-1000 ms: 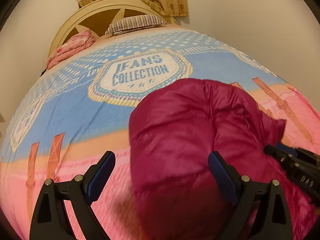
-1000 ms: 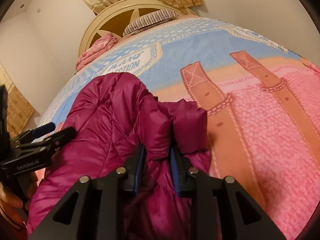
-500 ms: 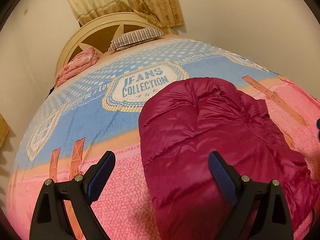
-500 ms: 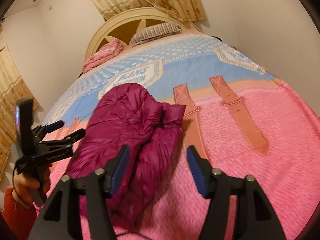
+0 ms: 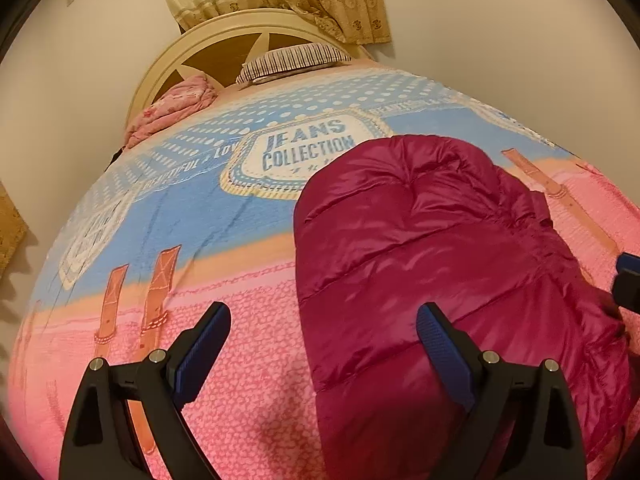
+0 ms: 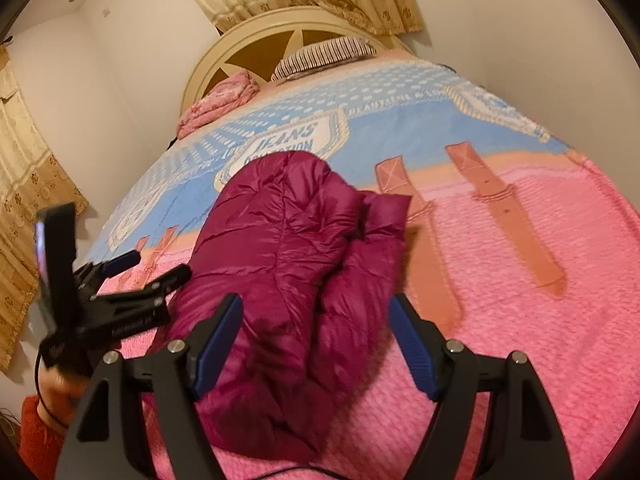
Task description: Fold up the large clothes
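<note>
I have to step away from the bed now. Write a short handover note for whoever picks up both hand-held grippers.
Left hand-held gripper: open, holding nothing, above the blanket beside the jacket.
Right hand-held gripper: jaws opening, nothing pinched, above the jacket's near end.
Jacket: lies folded into a bundle mid-bed, touched by neither gripper.
Done: main folds appear made.
Left: probably check the loose flap on its right side and tidy it.

A bed (image 5: 200, 248) is carrying a magenta puffer jacket (image 5: 440, 264) at centre, with a striped pillow (image 5: 292, 60) and pink bundle (image 5: 172, 108) lying toward twelve o'clock.
</note>
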`<move>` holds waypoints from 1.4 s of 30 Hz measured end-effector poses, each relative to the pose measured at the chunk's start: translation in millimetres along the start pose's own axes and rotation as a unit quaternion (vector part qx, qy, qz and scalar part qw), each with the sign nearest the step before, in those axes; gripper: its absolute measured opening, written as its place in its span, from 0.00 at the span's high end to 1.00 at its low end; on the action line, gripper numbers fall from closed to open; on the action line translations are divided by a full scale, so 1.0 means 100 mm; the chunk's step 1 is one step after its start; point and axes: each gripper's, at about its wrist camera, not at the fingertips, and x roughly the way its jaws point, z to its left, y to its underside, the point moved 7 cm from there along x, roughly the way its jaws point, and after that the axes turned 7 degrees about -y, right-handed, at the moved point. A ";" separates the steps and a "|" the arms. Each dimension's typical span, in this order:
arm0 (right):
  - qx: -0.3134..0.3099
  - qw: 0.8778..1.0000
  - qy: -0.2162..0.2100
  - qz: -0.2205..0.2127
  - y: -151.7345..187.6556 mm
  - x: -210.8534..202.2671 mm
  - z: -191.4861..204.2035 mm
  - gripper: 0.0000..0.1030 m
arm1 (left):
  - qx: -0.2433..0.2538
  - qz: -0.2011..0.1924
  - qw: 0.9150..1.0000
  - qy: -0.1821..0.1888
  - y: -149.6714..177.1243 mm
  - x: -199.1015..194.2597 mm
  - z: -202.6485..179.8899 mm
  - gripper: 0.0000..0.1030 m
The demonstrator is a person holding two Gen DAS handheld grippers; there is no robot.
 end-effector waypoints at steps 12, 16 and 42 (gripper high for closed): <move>0.008 1.000 0.019 0.012 0.00 0.14 -0.20 0.24 | -0.029 0.017 0.999 0.019 0.02 0.20 0.06 0.08; 0.025 0.999 0.027 0.016 -0.02 0.15 -0.37 0.24 | -0.082 0.029 0.992 0.086 -0.03 0.28 0.17 0.08; 0.034 0.994 -0.057 0.091 0.14 1.05 -0.20 0.60 | -0.188 0.085 0.906 0.369 0.17 0.52 -0.21 0.08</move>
